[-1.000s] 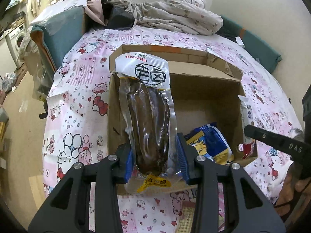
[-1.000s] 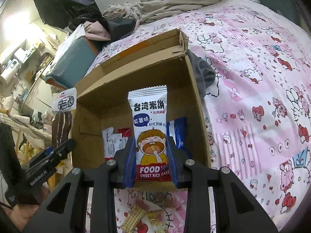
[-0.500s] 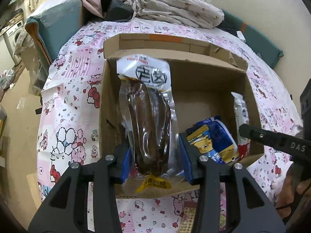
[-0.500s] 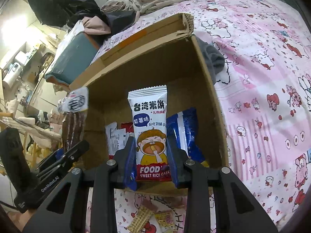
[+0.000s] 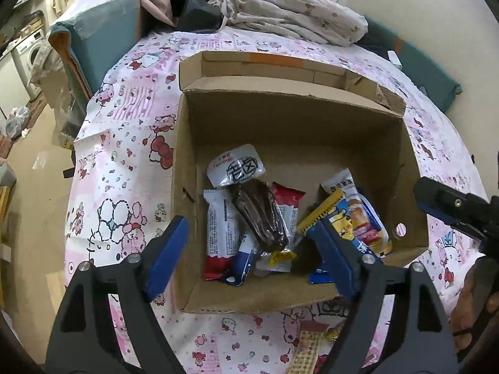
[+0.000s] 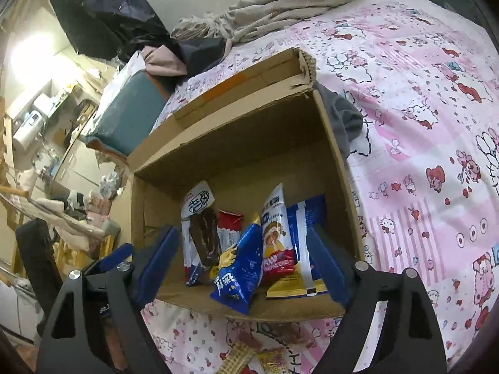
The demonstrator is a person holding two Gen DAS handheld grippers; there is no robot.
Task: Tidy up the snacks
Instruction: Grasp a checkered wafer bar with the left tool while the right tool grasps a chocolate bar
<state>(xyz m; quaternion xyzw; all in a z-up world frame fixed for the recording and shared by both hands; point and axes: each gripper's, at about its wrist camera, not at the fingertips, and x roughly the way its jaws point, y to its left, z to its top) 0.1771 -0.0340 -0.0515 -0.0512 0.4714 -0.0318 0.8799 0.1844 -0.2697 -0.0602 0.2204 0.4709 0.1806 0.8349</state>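
Note:
An open cardboard box (image 5: 293,124) (image 6: 237,143) sits on the pink cartoon-print bedsheet. Inside lie several snack packs. The clear pack of brown meat (image 5: 259,215) (image 6: 204,237) lies among them on the left. The white rice cake pack (image 6: 274,227) leans among blue packs (image 6: 238,271) on the right. My left gripper (image 5: 249,255) is open and empty over the box's near edge. My right gripper (image 6: 240,265) is open and empty at the box's near edge; it also shows at the right of the left wrist view (image 5: 452,208).
Loose biscuit packs (image 5: 307,349) (image 6: 246,358) lie on the sheet in front of the box. A crumpled blanket (image 5: 280,21) and dark bag (image 6: 103,15) lie behind it. A teal-covered box (image 5: 99,46) stands far left; the bed's left edge drops to the floor.
Both grippers opened. The meat pack dropped from the left gripper into the box, and the rice cake pack dropped from the right gripper into the box.

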